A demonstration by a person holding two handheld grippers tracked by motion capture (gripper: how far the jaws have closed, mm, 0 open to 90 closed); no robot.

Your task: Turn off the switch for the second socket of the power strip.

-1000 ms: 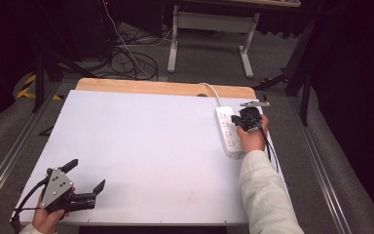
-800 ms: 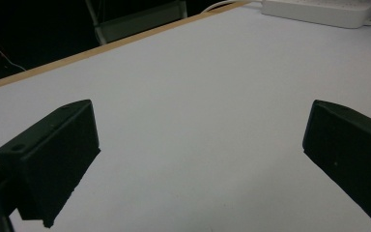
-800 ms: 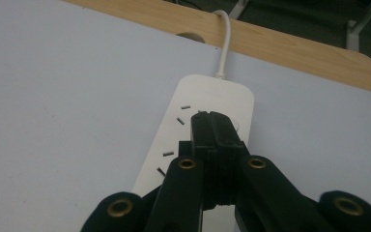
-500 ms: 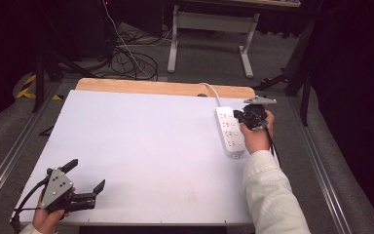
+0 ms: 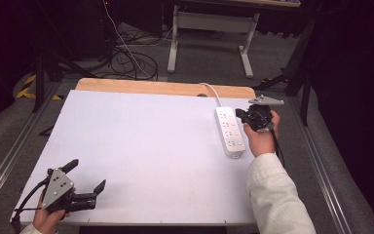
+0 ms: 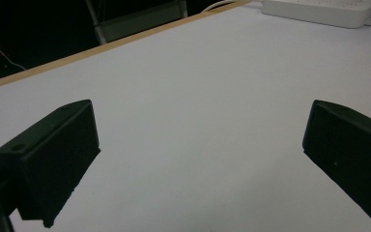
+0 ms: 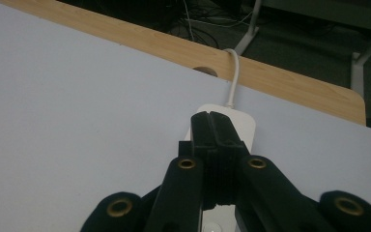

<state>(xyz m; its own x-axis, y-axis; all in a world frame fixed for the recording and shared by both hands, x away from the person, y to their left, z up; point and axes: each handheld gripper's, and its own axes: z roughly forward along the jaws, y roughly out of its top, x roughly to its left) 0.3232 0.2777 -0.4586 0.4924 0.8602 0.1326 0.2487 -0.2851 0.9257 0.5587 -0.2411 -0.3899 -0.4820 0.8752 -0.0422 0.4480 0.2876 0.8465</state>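
Observation:
A white power strip (image 5: 230, 130) lies near the table's right edge, its white cord (image 5: 212, 91) running off the back through a hole in the wooden strip. My right gripper (image 5: 239, 114) hovers over its right side, jaws pressed together with nothing between them; in the right gripper view the shut gripper (image 7: 210, 116) covers the middle of the power strip (image 7: 244, 123). My left gripper (image 5: 85, 175) rests at the front left corner, open and empty. In the left gripper view the open gripper (image 6: 200, 159) frames bare white table, with the power strip (image 6: 321, 9) far off.
The white table (image 5: 141, 146) has a wooden strip (image 5: 160, 87) along its back edge. Beyond it lie floor cables (image 5: 126, 58) and a metal desk frame (image 5: 209, 24). Metal rails (image 5: 9, 156) run along both sides of the table.
My right gripper has shifted slightly right and back, off the power strip's middle toward its right edge. The left gripper has stayed still.

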